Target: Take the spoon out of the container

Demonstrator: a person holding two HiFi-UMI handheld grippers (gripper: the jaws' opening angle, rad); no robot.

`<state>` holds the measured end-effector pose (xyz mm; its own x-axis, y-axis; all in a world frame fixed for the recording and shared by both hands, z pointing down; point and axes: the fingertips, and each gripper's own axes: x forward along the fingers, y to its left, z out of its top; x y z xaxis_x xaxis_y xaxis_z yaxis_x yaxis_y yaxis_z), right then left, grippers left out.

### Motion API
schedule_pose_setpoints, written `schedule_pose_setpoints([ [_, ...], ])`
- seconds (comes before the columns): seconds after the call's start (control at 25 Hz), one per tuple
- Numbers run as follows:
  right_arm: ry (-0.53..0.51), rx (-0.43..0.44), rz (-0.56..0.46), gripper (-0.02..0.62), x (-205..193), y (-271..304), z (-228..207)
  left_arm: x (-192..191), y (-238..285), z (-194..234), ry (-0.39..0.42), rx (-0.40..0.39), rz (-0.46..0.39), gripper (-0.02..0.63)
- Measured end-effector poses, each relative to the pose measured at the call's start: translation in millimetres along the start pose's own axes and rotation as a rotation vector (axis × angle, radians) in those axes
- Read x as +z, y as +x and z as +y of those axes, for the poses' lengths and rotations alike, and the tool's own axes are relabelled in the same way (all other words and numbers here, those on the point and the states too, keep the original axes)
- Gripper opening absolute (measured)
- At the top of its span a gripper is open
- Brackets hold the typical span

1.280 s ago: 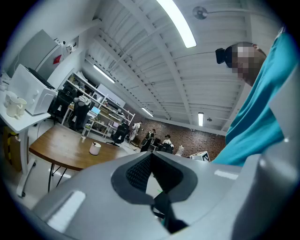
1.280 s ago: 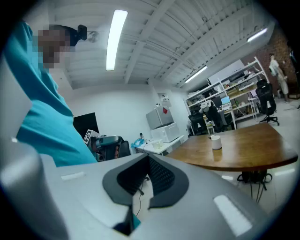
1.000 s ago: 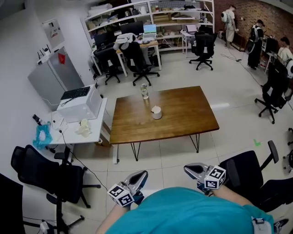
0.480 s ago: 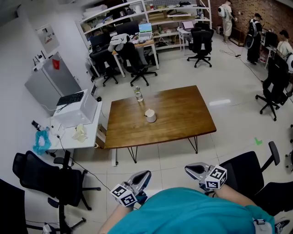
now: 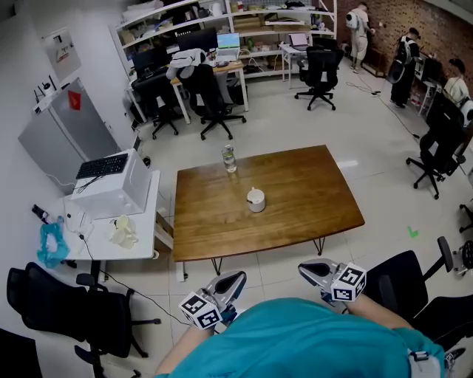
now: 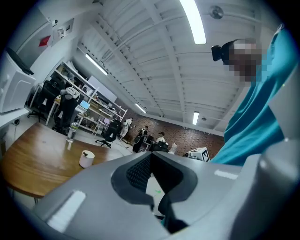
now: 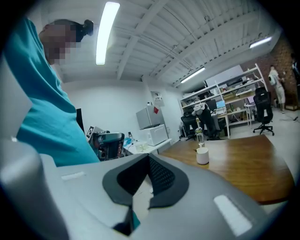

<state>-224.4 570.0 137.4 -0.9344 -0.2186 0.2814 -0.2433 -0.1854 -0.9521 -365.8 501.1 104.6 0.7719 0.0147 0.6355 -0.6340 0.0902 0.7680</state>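
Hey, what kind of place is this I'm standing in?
Most likely an open-plan office or lab workspace: rolling office chairs, shelving along the back wall with a laptop on the desk below it, and a wooden table in the middle.

Head view: high, steeply down; counter [image 5: 295, 214] well beyond fingers [image 5: 228, 283]. Gripper views: low, along own fingers, both sharing counter, container [image 6: 86, 158].

Lighting: bright, even; long white ceiling tube lamps [image 6: 192, 21] above the grey left gripper [image 6: 151, 157]. Edges: fisheye bending, dark corner vignette. Gripper's near body blurred.
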Motion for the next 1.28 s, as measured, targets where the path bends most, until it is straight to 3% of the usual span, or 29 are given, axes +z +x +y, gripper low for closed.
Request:
schedule_pose_setpoints([
  [0.24,-0.012,-0.015,0.04,0.002,12,97,-49,22,1,111,-0.029,-0.032,0.019,0.0],
  [0.4,0.005,-0.01,0.05,0.002,2,121,-99,15,27,161,-0.043,-0.024,0.021,0.0],
  [0.6,0.02,0.05,0.008,0.002,16,108,-191,8,108,201,-0.023,0.048,0.067,0.0],
  [0.76,0.029,0.123,-0.011,0.002,19,96,-258,-13,164,232,-0.022,0.15,0.094,0.0],
  [1.0,0.045,0.219,-0.031,0.002,28,94,-353,-54,235,303,-0.148,0.323,0.165,0.002],
  [1.16,0.07,0.215,-0.021,0.002,29,112,-386,-81,244,376,-0.316,0.455,0.238,0.003],
  [1.28,0.087,0.178,-0.005,0.002,27,135,-402,-105,244,432,-0.484,0.493,0.285,0.061],
])
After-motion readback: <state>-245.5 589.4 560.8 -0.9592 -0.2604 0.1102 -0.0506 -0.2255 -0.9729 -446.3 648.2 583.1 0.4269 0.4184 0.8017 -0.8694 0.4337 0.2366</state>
